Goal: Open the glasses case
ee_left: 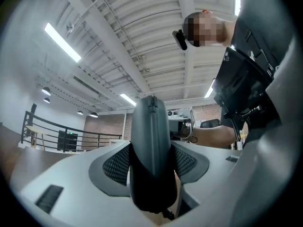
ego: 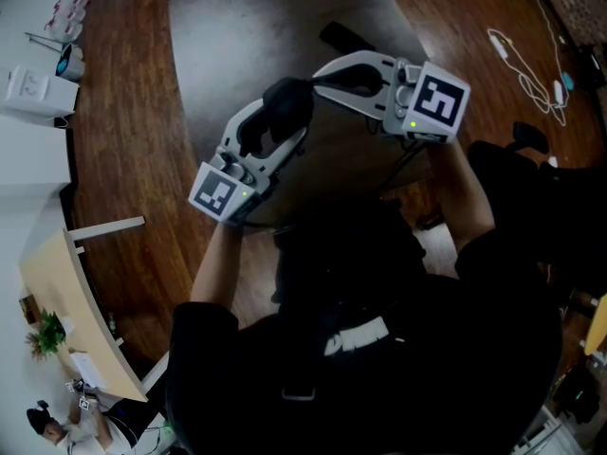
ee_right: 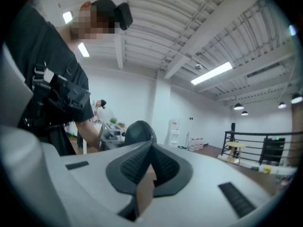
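The glasses case [ee_left: 150, 141] is dark grey, rounded, with a zip running along its edge. It stands upright between the jaws of my left gripper [ee_left: 150, 126], whose ribbed pads [ee_left: 116, 164] press on both its sides. In the head view the case [ego: 285, 102] is held in the air in front of the person, with the left gripper [ego: 275, 126] below it. My right gripper [ego: 321, 81] comes in from the right, jaws shut, its tips right at the case's end. From the right gripper [ee_right: 150, 143] the case [ee_right: 137, 130] bulges just beyond the shut tips. Whether they pinch the zip pull is hidden.
Below lie a wooden floor and a dark grey round surface [ego: 237, 27] with a black flat object [ego: 346, 36] on it. A white cable [ego: 531, 74] trails at the right. A light desk [ego: 66, 301] stands at the lower left. A black railing [ee_left: 57, 136] shows in the background.
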{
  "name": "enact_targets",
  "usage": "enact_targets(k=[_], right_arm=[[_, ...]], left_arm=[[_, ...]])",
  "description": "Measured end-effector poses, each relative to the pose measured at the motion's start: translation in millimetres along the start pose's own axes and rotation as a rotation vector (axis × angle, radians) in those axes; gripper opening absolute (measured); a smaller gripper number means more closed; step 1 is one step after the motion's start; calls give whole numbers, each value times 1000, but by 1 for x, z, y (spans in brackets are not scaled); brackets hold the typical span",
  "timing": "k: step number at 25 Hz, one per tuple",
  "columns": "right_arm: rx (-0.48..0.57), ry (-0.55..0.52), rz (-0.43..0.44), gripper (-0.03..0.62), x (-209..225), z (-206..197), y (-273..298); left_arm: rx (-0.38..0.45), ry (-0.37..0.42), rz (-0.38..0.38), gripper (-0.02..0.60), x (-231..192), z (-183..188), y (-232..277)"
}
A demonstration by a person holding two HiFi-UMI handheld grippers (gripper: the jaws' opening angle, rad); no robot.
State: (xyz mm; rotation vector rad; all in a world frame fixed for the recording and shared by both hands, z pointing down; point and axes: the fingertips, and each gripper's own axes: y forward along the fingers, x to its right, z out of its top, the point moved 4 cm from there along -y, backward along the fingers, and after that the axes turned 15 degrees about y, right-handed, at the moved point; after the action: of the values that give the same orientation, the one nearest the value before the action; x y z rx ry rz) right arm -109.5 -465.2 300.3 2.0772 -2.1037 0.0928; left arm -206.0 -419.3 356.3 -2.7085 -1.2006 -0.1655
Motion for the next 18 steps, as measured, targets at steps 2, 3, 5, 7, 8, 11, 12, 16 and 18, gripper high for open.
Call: enact_targets(k=[2, 3, 5, 7, 8, 11, 12, 16, 18], right_arm=[[-65, -74, -43, 5, 4, -5, 0], [-90, -108, -62, 5, 4, -6, 1], [-123, -182, -90, 5, 4, -6, 5], [-138, -263, -117, 4, 4, -5, 9], [-138, -295, -127, 5, 4, -4, 10], [-146, -336, -145, 5, 7, -2, 14], [-161, -351, -158, 5, 8, -4, 14], [-207, -472, -212, 5, 5, -6, 16], [-189, -508, -214, 5, 0, 1, 17]], left_arm=[[-2, -12, -9, 246, -2, 0, -4], [2, -24, -14, 245, -3, 0, -5], [15, -37, -21, 244, -4, 1, -7], [32, -51, -19, 244, -6, 2, -8], [48, -67, -12, 242, -8, 3, -9], [105, -131, 9, 242, -15, 7, -12], [123, -157, 12, 241, -16, 6, -13], [106, -117, 24, 239, -13, 3, -13], [42, -18, 20, 247, -9, 1, -9]])
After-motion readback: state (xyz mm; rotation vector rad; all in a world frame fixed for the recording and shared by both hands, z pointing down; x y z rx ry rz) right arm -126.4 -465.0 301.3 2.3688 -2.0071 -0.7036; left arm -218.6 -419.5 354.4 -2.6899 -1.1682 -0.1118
